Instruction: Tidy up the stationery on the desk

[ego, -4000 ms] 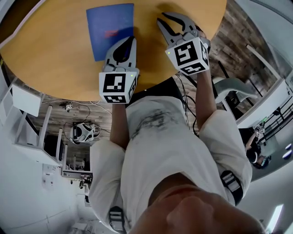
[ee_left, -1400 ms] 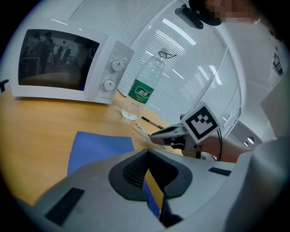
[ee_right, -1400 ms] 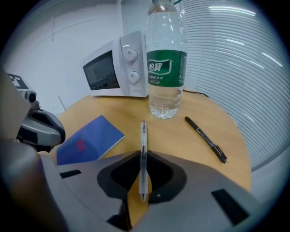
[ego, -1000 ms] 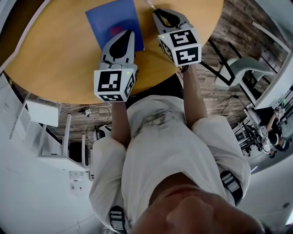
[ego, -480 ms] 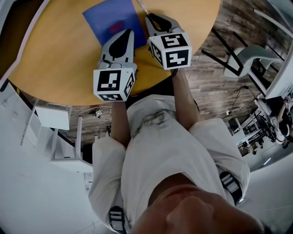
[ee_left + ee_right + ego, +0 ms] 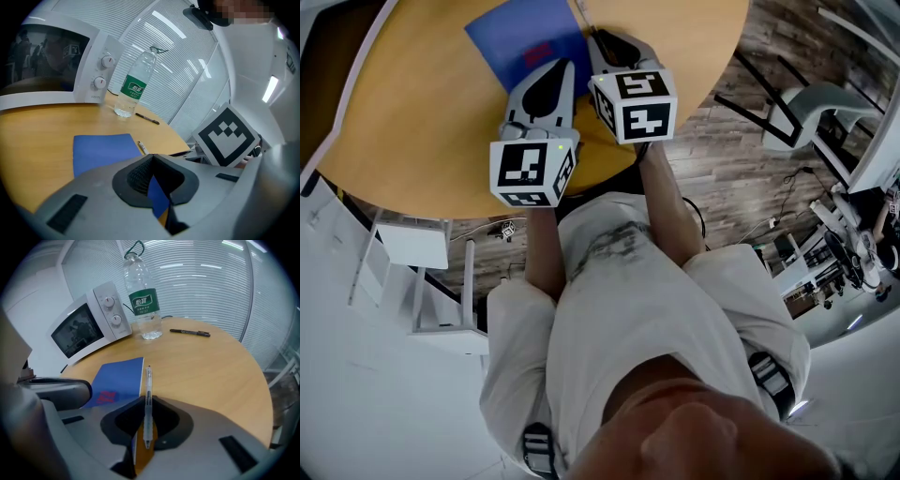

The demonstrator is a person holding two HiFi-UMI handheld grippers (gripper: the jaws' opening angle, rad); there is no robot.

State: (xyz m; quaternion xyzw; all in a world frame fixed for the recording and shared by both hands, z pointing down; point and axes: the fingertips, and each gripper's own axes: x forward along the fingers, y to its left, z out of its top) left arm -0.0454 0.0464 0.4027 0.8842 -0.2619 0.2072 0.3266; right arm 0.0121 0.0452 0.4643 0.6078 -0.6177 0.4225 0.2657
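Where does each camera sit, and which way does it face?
Head view: on the person's head, facing steeply down at desk, blue notebook, left gripper, right gripper; torso, arms show.
Left gripper view: on that gripper, looking along its shut jaws toward microwave, bottle; right gripper's cube shows.
Right gripper view: on that gripper, along jaws gripping clear pen.
Gripper views share microwave, bottle.

left gripper [image 6: 555,70]: upper centre of head view, jaws together, nothing held | right gripper [image 6: 598,39]: just right of it, jaws clamped on pen [image 6: 148,380] | left arm [image 6: 542,251], right arm [image 6: 664,202]: reaching up-frame
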